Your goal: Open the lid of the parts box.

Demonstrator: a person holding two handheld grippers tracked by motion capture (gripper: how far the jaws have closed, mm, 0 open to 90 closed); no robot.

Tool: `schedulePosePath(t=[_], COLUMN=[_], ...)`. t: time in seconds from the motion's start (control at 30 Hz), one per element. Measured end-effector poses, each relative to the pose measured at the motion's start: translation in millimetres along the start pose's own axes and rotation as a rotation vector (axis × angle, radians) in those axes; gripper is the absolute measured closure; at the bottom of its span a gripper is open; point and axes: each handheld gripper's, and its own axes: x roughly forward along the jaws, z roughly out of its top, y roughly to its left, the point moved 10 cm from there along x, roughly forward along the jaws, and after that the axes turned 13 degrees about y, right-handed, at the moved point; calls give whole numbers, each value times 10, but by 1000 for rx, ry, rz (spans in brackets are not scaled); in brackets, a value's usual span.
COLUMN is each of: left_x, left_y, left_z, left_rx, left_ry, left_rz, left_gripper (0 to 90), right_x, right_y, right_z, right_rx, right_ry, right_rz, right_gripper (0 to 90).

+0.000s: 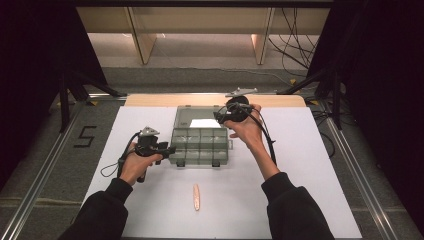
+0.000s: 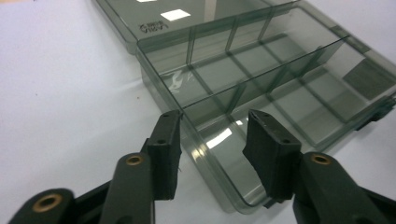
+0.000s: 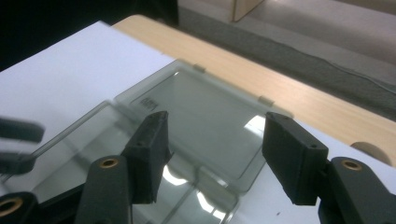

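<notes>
A clear grey compartment box [image 1: 200, 146] stands on the white sheet with its lid [image 1: 200, 116] swung flat behind it. My left gripper [image 1: 169, 149] is at the box's front left corner. In the left gripper view its jaws are open [image 2: 214, 136], with the box's [image 2: 261, 70] rounded corner wall between them and not pressed. My right gripper [image 1: 221, 118] hovers over the lid's right side. In the right gripper view it is open [image 3: 215, 140] above the lid [image 3: 205, 105], holding nothing. The compartments look empty.
A slim pinkish stick [image 1: 196, 197] lies on the white sheet [image 1: 310, 170] near the front, between the person's forearms. A wooden table edge [image 1: 150, 100] runs behind the lid. Metal frame rails [image 1: 45, 165] flank the table, and cables trail on the floor at the back right.
</notes>
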Motion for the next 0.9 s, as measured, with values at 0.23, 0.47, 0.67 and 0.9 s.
schedulePosePath(t=[0.23,0.47,0.67,0.9], left_x=[-200,-351,-445,-558], left_y=[-115,-282,-382,-492], left_z=[-13,-55,-126,-214], left_rx=[13,58,69,98], left_ry=[-82,-128,-154,-172], left_rz=[-23,-24,-17,-3], left_gripper=[466,395,364,338], right_x=[-114,-177,-185,-160], right_y=[273,507,715,909], right_z=[-169,-311,-502,-701], right_rx=[-74,-114,-150,-182], right_ry=[45,56,80,148], right_rz=[41,69,88,118], right_gripper=[357,338,326,308])
